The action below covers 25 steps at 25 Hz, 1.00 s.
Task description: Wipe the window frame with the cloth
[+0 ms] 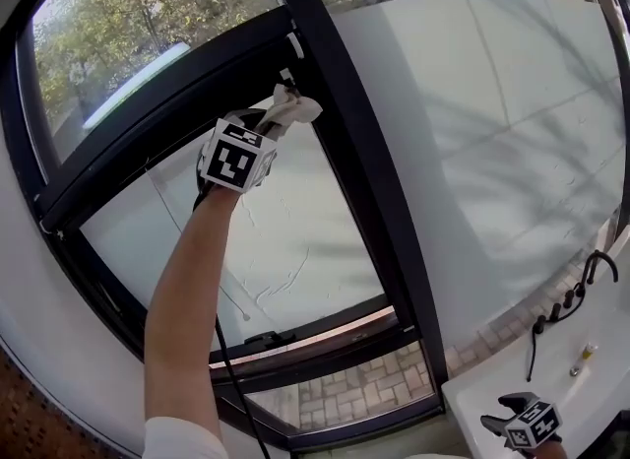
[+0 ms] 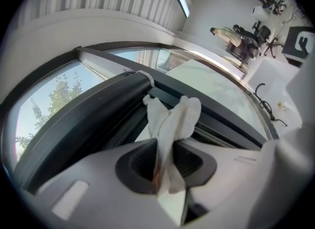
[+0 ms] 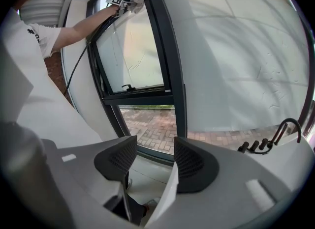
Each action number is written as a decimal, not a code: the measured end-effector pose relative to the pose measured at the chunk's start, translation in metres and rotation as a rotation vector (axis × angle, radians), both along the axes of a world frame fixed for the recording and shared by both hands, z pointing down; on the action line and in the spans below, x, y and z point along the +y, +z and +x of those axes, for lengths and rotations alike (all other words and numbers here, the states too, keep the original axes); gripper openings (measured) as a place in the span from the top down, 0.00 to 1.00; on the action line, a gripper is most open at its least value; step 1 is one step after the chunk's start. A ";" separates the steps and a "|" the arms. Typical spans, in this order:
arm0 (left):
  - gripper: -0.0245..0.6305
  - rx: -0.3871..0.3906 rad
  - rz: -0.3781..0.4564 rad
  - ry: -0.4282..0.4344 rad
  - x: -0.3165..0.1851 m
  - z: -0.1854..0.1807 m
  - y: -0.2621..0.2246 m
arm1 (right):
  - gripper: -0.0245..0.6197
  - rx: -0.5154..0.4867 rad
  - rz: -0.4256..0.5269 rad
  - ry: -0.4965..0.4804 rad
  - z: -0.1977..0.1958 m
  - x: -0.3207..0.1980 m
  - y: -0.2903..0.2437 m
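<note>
The white cloth is being held pinched between the left gripper's jaws, which are pressed together on it, and its loose ends are sticking out past the tips. The cloth is being pressed against the dark window frame, high up where the slanted bar is meeting the upright bar. The right gripper is being held low, near the white table, with its jaws apart and nothing between them.
</note>
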<state>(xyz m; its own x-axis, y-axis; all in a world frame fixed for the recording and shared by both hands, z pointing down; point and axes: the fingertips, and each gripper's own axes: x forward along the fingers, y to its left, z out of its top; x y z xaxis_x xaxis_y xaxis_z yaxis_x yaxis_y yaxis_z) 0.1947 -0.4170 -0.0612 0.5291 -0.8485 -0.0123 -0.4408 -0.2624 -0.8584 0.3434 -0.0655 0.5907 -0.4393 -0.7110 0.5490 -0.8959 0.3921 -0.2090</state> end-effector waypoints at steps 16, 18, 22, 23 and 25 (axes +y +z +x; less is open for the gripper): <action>0.81 0.084 0.123 0.183 0.066 -0.031 -0.010 | 0.59 0.019 -0.007 -0.111 -0.053 -0.030 -0.002; 0.81 0.059 0.148 0.183 0.071 -0.050 -0.007 | 0.59 0.020 -0.009 -0.135 -0.070 -0.036 -0.004; 0.81 0.016 0.157 0.167 0.080 -0.102 0.007 | 0.59 0.029 -0.020 -0.197 -0.107 -0.051 -0.007; 0.81 0.011 0.159 0.159 0.082 -0.117 0.009 | 0.59 0.032 -0.024 -0.215 -0.117 -0.054 -0.007; 0.81 -0.001 0.170 0.124 0.087 -0.152 0.014 | 0.59 0.045 -0.031 -0.264 -0.136 -0.061 -0.010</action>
